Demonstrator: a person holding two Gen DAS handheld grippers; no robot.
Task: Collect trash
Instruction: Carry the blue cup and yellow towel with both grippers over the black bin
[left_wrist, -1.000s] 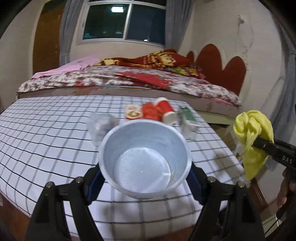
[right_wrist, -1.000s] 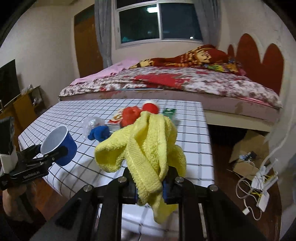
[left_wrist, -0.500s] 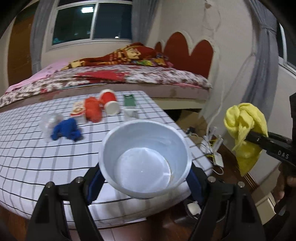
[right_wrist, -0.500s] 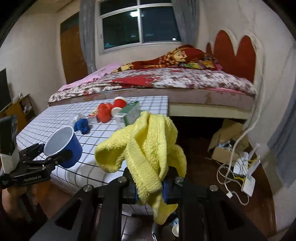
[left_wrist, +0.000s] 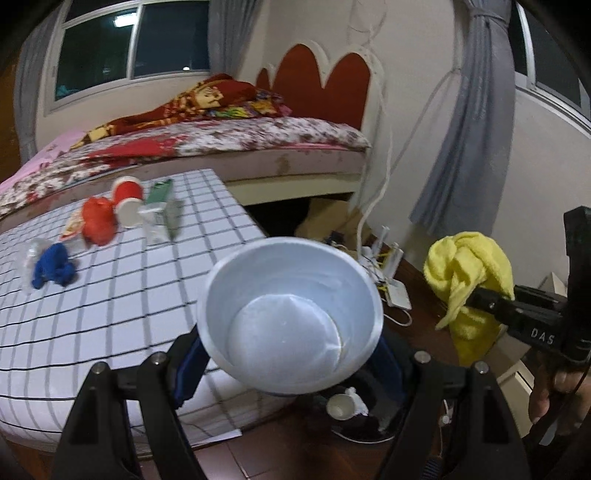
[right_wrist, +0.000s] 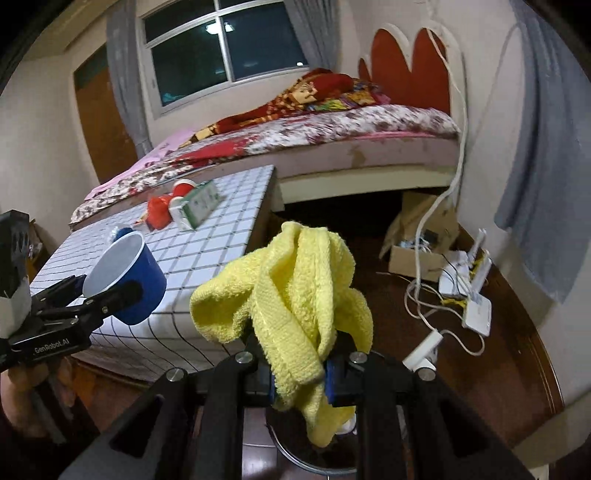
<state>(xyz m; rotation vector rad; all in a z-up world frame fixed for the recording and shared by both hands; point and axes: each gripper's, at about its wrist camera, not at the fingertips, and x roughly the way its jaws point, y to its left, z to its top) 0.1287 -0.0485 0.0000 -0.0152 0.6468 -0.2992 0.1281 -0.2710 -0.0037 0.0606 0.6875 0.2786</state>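
1. Gripping a blue cup (left_wrist: 291, 317) in my left claw (left_wrist: 290, 354), I have its jaws clamped on the walls, mouth facing the camera.
2. My right claw (right_wrist: 299, 373) is closed on a yellow cloth (right_wrist: 295, 291), which bunches above the jaws.
3. Below the cloth, at 6 o'clock, sits a dark bin (right_wrist: 314, 454).
4. On the table (left_wrist: 110, 295), at 10 o'clock, lie a red cup (left_wrist: 127, 201), a green carton (left_wrist: 160, 210) and a blue wad (left_wrist: 53, 266).

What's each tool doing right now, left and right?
Left tool: closed on the blue cup, which looks empty.
Right tool: closed on the yellow cloth.
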